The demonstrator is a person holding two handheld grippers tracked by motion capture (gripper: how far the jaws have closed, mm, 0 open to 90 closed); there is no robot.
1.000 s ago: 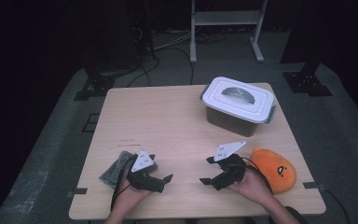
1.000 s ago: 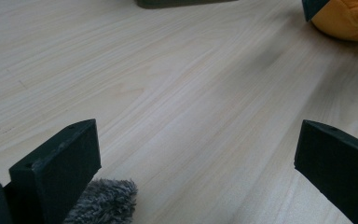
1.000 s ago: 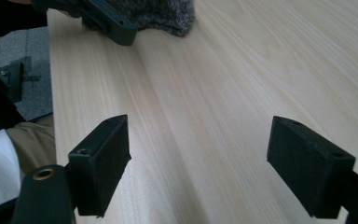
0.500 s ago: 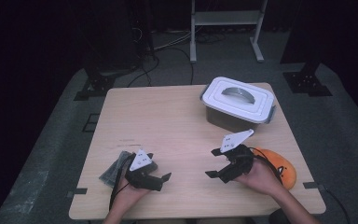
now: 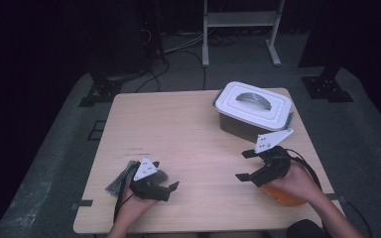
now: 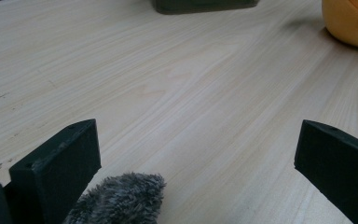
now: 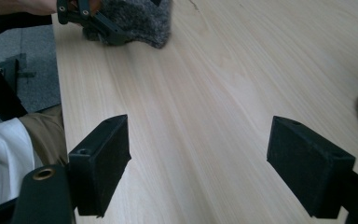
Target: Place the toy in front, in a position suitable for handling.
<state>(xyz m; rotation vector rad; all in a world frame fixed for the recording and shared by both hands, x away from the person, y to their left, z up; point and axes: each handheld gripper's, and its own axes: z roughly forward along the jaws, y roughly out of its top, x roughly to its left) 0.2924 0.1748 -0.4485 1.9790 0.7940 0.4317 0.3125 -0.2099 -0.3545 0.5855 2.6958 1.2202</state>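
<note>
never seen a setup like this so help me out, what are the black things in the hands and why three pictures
A person sits at a wooden table with a hand-held claw in each hand: the left claw and the right claw. Both are open and hold nothing.

The high view looks down from above the person. The other two pictures come from cameras riding on each claw, looking out between its two black jaws.

On the table are a lidded white box, an orange soft toy under the right hand, and a grey fuzzy cloth beside the left claw, whose tip also shows in the left gripper view.
</note>
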